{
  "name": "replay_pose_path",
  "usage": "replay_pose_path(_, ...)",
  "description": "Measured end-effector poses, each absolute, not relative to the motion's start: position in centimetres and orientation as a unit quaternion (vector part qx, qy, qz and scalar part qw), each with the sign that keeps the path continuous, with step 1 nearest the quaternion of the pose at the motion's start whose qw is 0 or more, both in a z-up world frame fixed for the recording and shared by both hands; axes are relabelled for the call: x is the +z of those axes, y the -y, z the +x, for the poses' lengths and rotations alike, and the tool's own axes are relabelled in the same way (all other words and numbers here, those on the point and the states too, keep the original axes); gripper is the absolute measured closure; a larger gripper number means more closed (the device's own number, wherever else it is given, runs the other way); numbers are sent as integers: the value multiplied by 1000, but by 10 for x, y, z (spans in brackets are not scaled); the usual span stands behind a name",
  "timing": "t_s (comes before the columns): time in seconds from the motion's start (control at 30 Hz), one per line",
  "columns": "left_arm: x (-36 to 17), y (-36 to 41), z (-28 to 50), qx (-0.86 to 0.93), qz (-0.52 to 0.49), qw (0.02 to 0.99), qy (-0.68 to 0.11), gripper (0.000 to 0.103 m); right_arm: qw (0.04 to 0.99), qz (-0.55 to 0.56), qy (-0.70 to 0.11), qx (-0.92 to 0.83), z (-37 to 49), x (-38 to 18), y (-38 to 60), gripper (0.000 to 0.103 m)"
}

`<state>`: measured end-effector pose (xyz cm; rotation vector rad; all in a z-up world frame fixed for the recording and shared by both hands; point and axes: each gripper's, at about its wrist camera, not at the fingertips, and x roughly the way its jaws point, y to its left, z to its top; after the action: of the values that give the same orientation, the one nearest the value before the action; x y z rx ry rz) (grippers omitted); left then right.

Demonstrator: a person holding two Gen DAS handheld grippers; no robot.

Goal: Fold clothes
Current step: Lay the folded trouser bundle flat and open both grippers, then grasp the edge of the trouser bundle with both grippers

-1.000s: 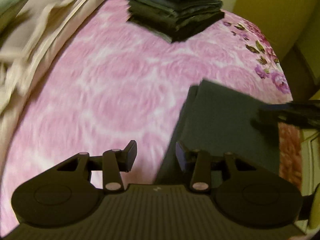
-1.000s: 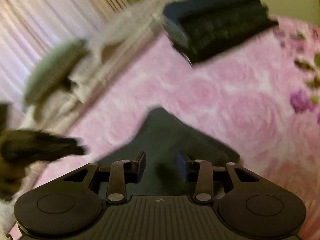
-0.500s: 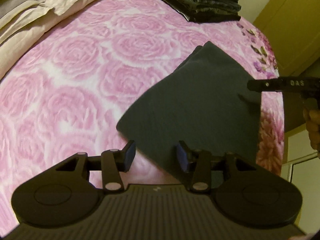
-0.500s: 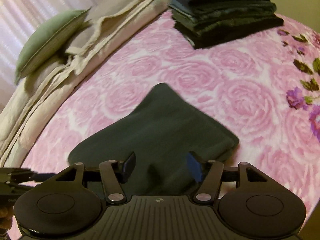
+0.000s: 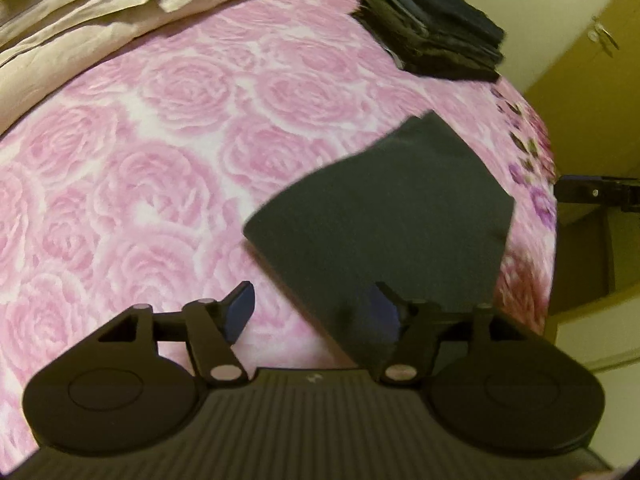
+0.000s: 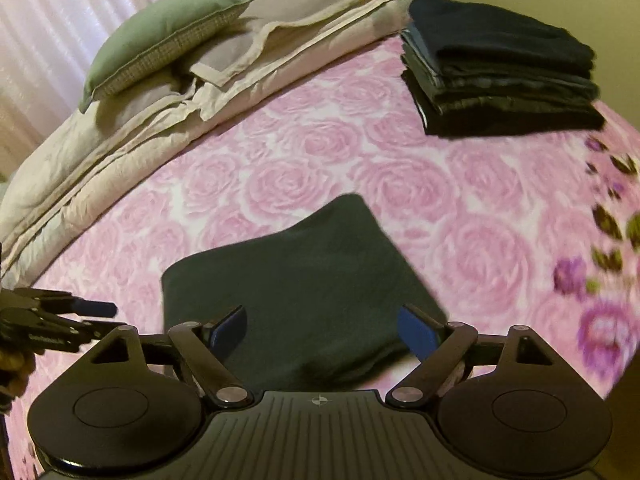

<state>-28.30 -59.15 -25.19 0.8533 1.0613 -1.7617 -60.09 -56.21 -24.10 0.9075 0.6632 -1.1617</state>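
Left gripper: jaws spread and just been widening; nothing pinched. Its right finger hangs above the near edge of the folded garment, its left finger above the bare bedspread.
Right gripper: jaws spread wide, also just been opening, nothing pressed between the pads. It hangs over the near edge of the same garment with both fingers clear of the cloth.
Folded garment: dark grey-green cloth, folded into a flat, roughly square packet, lying loose on the bed right ahead of both grippers.
Bedspread: pink rose print, with darker purple flowers and leaves along the right border.
Other gripper in view: in the right wrist view the left gripper's fingers poke in at the left edge, with part of the hand that holds it; in the left wrist view a dark piece of the right tool shows at the right edge.
Stack of clothes: several dark folded pieces piled neatly at the far side of the bed, well apart from the loose garment.
Bedding: beige quilt bunched along the far left edge.
Pillow: green, lying on the quilt.
Curtain: pale, behind the pillow.
Cupboard door: yellowish wood, beyond the bed's right side.
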Motion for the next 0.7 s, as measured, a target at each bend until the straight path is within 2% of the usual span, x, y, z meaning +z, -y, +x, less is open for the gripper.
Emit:
replay_pose_path(0.37, -294, 632, -298, -625, 349, 500, -487, 43, 721, 460, -352, -380, -660, -330, 709, 17)
replay_pose_path(0.57, -311, 638, -300, -609, 353, 502, -502, 36, 731, 510, -337, -303, -664, -373, 741, 18)
replay_pose_path(0.7, -316, 637, -289, -605, 319, 497, -534, 37, 733, 525, -335, -274, -657, -386, 752, 18)
